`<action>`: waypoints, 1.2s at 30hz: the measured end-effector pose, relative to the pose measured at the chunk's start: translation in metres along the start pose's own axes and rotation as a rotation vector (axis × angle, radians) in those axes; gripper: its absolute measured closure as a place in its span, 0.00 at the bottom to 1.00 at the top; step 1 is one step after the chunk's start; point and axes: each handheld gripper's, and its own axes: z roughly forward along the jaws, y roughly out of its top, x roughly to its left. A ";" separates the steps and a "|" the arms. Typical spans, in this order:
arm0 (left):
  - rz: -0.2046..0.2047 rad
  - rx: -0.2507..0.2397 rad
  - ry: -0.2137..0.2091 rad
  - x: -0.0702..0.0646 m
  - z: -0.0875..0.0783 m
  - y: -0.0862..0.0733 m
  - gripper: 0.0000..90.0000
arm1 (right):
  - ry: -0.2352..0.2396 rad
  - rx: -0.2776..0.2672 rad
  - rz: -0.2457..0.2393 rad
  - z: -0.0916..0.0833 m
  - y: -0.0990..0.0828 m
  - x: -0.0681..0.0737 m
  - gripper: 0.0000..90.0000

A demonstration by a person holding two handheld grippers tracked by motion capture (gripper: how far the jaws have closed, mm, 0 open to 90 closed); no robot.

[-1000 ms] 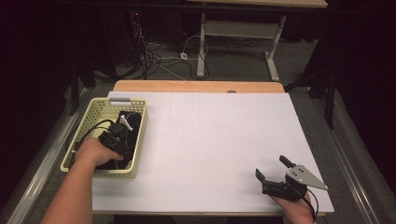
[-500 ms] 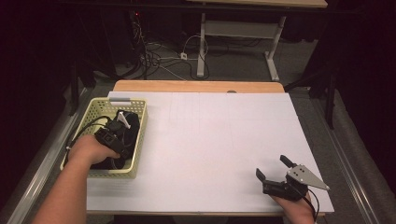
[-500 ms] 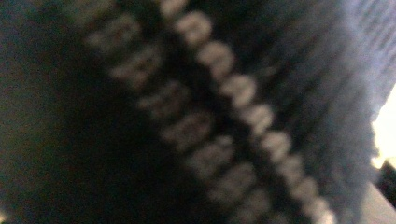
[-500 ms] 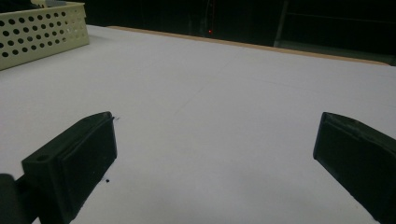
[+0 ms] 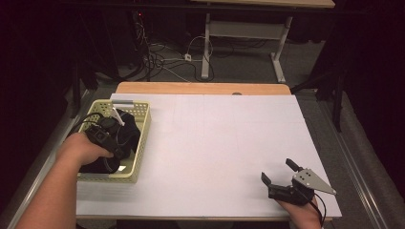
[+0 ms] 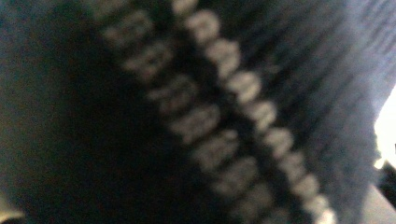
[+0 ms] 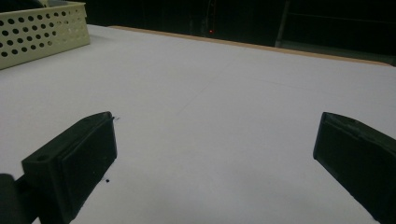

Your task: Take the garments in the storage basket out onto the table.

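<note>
1. In the yellow perforated basket (image 5: 141,143) at the desk's left edge, your left hand-held gripper (image 5: 106,136) is sunk into the dark garment (image 5: 126,136). Knitted ribbing fills the left gripper view right up against the lens, so I cannot tell whether its jaws are pinching the cloth or merely buried in it.
2. Draw straight up so the garment clears the basket's rim; a sideways drag would likely tip or slide the light basket.
3. Watch for cloth snagging on the perforated wall, and for the grey-white handle-like piece (image 5: 120,109) at the basket's far end.
4. If the fabric looks bunched, lift until the whole piece hangs free before carrying it right.
5. Your right hand-held gripper (image 5: 278,174) rests at the desk's near right corner, jaws spread wide with nothing between them; it is well placed to take a hanging edge once the garment comes over.
6. The desk (image 5: 229,143) is covered in plain white sheet, bare between basket and right hand, with a wooden strip along the far edge.
7. Beyond it the room is dark: tangled cables (image 5: 162,57) on the floor and the legs of another desk (image 5: 239,33).
</note>
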 end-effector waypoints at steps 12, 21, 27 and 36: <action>0.007 -0.019 0.016 -0.003 -0.029 0.004 0.62 | -0.001 0.003 0.002 0.001 0.000 -0.001 0.00; 0.035 -0.026 0.026 -0.008 -0.057 0.006 0.62 | 0.000 0.004 0.003 0.000 -0.001 -0.001 0.00; 0.055 -0.022 0.070 -0.009 -0.071 0.008 0.62 | 0.000 0.002 -0.001 0.000 0.000 -0.001 0.00; 0.080 -0.028 0.069 -0.017 -0.085 0.011 0.62 | -0.003 0.006 0.003 0.001 -0.001 -0.001 0.00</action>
